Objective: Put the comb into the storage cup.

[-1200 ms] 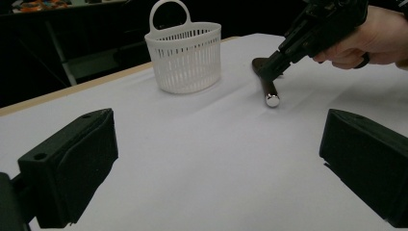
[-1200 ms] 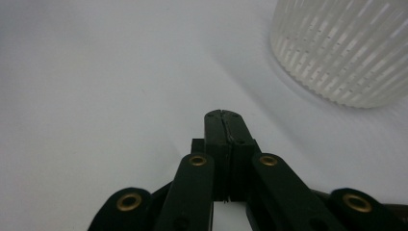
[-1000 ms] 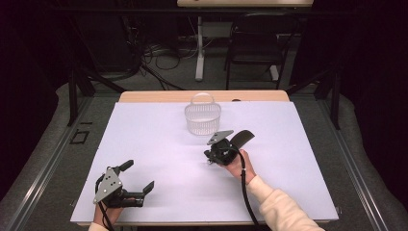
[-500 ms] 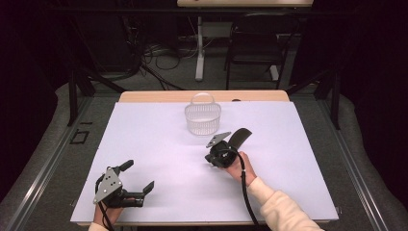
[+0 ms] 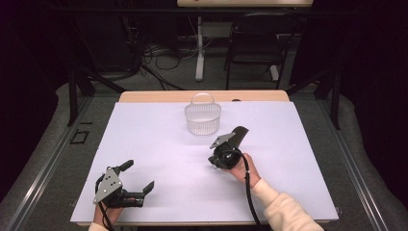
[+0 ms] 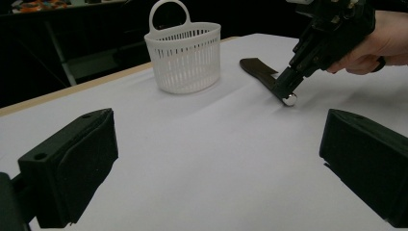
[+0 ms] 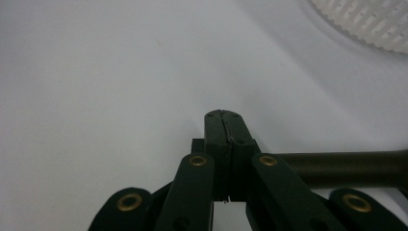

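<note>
- Right tongs point(image 7: 223, 118) pressed together, pinching nothing, tip down at mid-desk beside a dark bar point(image 6: 257, 72).
- Left tongs point(image 5: 139, 183) spread wide, near desk point(image 5: 159, 144) corner.
- White basket point(image 5: 202, 117) stands upright at the far edge.

Left gripper point(image 5: 137, 185): near the table's point(image 5: 159, 139) front left corner, jaws spread wide, pointing toward the far right.
Left hand point(image 5: 103, 215): at the front edge, gripping it from behind.
Right gripper point(image 7: 224, 120): mid-table, right of center, jaws pressed together, tips tilted down to the surface.
Right hand point(image 5: 243, 168): wrapped around its body, cream sleeve point(image 5: 284, 211) running to the front right.
</note>
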Motion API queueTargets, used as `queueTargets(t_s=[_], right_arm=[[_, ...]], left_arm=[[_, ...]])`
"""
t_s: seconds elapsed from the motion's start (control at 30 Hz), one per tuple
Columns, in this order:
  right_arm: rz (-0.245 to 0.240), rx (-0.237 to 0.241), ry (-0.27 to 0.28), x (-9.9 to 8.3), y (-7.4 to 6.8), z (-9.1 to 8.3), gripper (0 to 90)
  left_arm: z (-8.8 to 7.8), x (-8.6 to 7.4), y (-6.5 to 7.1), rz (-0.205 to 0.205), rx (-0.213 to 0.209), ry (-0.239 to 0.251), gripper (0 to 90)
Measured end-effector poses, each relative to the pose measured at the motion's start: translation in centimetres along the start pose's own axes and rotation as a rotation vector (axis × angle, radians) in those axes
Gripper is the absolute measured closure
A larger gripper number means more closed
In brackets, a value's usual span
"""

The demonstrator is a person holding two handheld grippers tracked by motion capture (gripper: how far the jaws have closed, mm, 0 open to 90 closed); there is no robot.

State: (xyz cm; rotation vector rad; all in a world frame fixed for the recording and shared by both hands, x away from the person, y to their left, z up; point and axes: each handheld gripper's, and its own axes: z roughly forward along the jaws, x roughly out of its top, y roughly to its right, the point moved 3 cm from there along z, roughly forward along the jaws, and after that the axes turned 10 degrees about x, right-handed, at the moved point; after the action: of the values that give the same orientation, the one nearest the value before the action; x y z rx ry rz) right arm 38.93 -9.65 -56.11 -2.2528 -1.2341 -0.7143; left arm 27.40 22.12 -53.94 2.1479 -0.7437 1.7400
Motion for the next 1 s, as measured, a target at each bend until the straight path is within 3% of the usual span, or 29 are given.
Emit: queueTargets(t_s=[0.67, 1.0], right_arm=[[0.042, 0.0, -0.029, -1.5, 0.5, -1.4, 90.0], [0.075, -0.023, -0.053, -2.3, 1.0, -2.0, 90.0]], left_arm=[[0.0, 0.0, 0.0, 0.0, -0.001, -0.001, 0.0], [0.0, 0.0, 0.0, -0.001, 0.0, 0.0, 0.0]])
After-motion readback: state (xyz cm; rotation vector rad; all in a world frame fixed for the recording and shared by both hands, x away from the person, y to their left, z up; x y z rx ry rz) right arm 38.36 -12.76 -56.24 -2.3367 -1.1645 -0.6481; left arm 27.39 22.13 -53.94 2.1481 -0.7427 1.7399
